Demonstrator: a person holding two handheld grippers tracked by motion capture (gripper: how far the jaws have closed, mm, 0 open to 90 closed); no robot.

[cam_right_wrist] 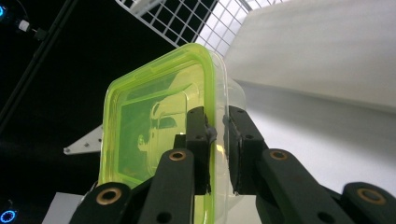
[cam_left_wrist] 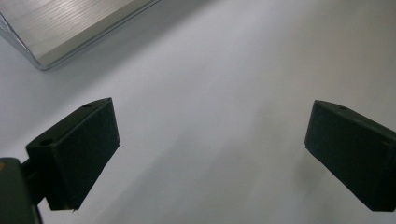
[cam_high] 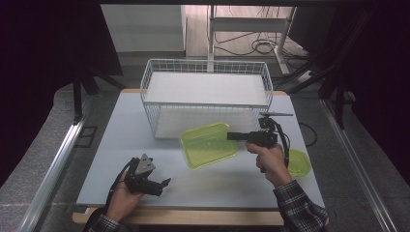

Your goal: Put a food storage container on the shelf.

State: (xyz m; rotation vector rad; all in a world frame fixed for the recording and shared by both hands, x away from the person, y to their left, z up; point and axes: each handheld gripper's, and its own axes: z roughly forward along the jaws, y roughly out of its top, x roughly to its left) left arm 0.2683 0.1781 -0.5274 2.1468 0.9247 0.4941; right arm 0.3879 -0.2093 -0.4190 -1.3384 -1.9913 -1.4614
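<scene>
In the high view, the right gripper [cam_high: 233, 136] has its jaws closed on the right rim of a yellow-green plastic container [cam_high: 209, 144], which sits tilted just in front of the white wire basket [cam_high: 206, 96] at the far middle of the grey table [cam_high: 121, 145]. A yellow-green lid [cam_high: 299, 163] lies on the table to the near right, beside the right hand [cam_high: 269, 159]. The left gripper [cam_high: 162, 186] rests at the near left, well apart from the container.

In the left gripper view, its two black jaws stand wide apart over bare table, nothing between them.

In the right gripper view, the pads [cam_right_wrist: 198, 140] pinch the container's wall, one inside and one outside, with the basket's mesh behind.
</scene>
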